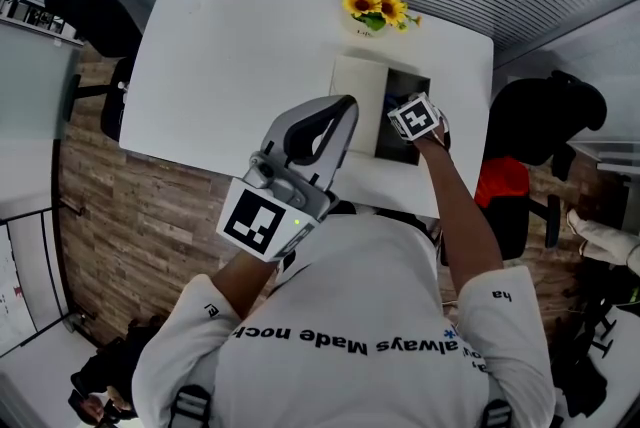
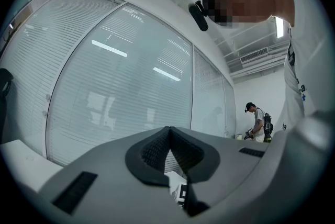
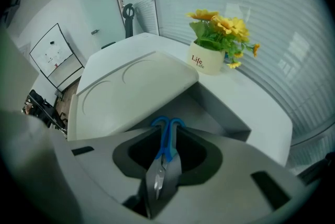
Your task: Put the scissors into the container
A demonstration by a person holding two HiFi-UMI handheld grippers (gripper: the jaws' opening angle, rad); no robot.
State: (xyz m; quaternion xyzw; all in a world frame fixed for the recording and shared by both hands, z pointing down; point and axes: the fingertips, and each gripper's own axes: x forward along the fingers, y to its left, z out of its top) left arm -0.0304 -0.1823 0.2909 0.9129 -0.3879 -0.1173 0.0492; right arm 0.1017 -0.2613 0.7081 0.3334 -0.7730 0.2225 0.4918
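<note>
The white flower pot point(image 3: 207, 60) carries the word "Life" twice, one above the other. The back of the person's shirt point(image 1: 350, 316) shows a line of print in which "always" and "Made" can be read, and one sleeve shows "ha". There is one pair of scissors point(image 3: 167, 146), one container point(image 3: 225, 113) with one lid point(image 3: 131, 87), one pot of yellow flowers, two grippers and two black office chairs, one point(image 1: 95, 11) off the tabletop's far left corner and one point(image 1: 545, 121) past its right edge. The scissors sit lengthwise between the jaws of the right gripper point(image 3: 167, 126). Their blue handles are at the jaw tips, with the loops just beyond, and their metal blades point back into the gripper's throat, tilted slightly. The dark pads close against the handles on both sides, so the jaws are clamped on the scissors. That gripper hangs steeply nose-down over the container's open grey inside. The container stands on the right half of the tabletop point(image 1: 230, 66), close to the near edge, with the pot beyond it at the far edge. The lid is swung open toward the left. The left gripper point(image 2: 168, 131) is held up near the person's chest, well apart from the container, its jaw tips meeting with nothing between them.
</note>
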